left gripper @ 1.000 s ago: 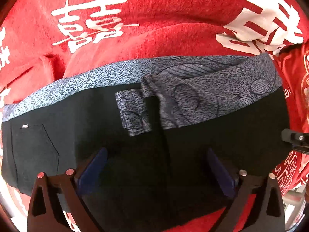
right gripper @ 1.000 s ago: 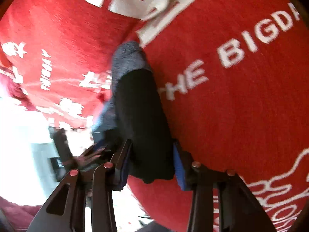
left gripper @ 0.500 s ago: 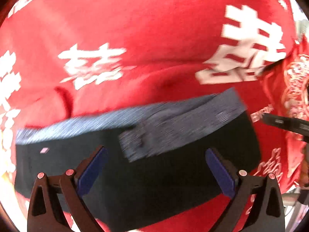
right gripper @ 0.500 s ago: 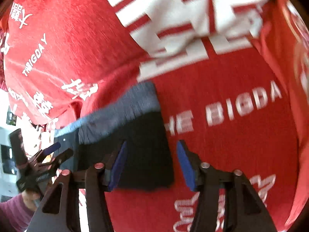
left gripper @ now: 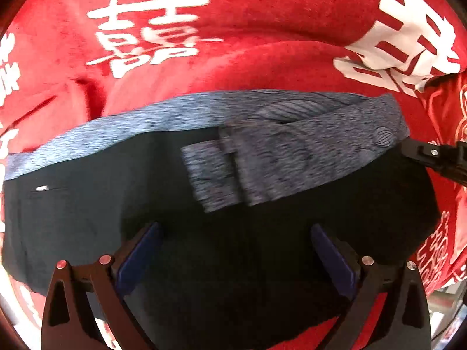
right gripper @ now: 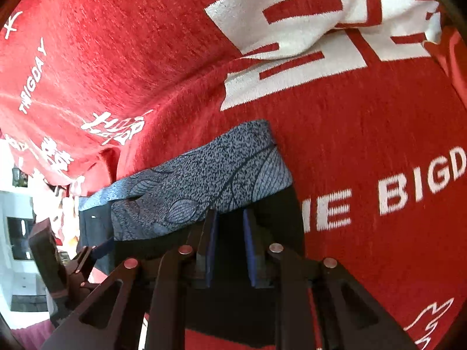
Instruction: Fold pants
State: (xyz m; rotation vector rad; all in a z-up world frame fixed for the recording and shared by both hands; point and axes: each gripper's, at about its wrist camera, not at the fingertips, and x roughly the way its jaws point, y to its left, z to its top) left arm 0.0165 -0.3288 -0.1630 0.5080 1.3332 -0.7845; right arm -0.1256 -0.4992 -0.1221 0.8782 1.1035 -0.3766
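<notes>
**Right jaws closing on the pants' edge**

The right gripper point(right gripper: 229, 245) is closing, its blue pads narrow around black fabric just below the grey waistband point(right gripper: 204, 180), which runs off toward ten o'clock. The left gripper point(left gripper: 233, 259) hovers spread wide over the dark pants point(left gripper: 262, 248), holding nothing. The pants lie flat on the red blanket point(left gripper: 262, 58). I'd catch every layer before lifting and keep the edge taut.
</notes>
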